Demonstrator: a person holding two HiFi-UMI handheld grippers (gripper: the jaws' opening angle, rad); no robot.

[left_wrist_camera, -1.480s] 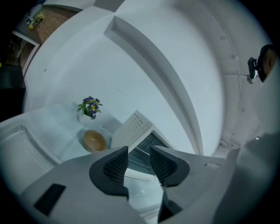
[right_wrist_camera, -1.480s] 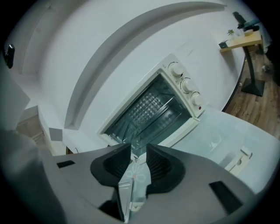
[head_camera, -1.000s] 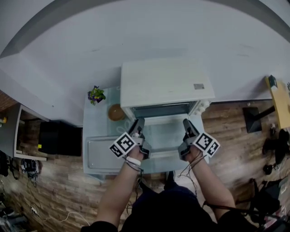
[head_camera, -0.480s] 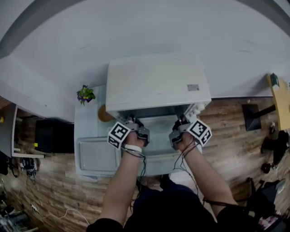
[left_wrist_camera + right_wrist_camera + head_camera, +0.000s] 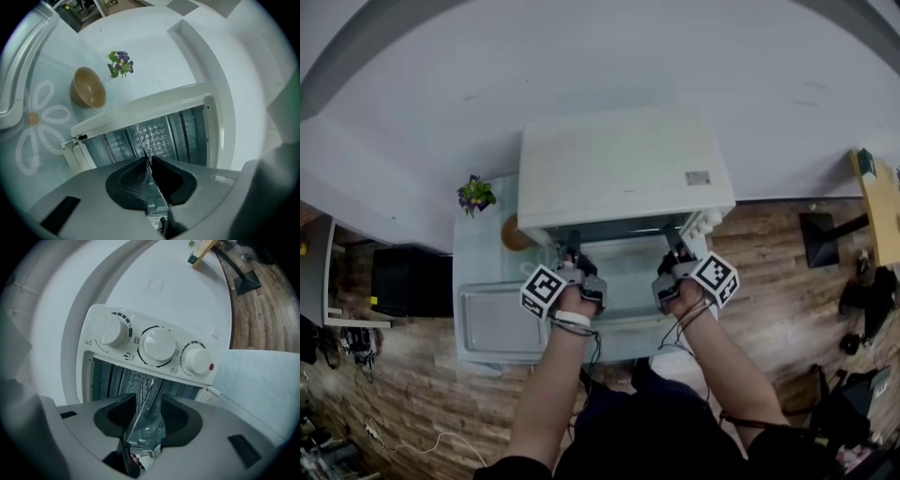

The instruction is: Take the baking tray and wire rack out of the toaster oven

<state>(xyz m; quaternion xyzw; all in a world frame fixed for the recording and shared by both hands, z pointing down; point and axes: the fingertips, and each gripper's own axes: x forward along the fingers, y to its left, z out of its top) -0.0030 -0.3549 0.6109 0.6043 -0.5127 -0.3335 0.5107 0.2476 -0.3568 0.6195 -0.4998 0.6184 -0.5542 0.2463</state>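
Rack gripped on one side only: risk of a crooked pull

The left claw (image 5: 147,164) is closed tight on the front wire of the rack (image 5: 141,140), which sits inside the oven (image 5: 623,169) at the back edge of the bench (image 5: 483,267). The right claw (image 5: 147,411) has just been opening, with the wire between its jaws but not pinched. A pull now could twist and jam the rack. The tray (image 5: 492,323) already lies at the front left corner.

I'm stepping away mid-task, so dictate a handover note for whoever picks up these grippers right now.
Left gripper: shut on the wire rack.
Right gripper: open, its jaws have just been opening; a rack wire runs between them, not pinched.
The rack sits inside the open toaster oven.
Done: baking tray lies on the table, left of the oven.
To do: close right, pull the rack out.
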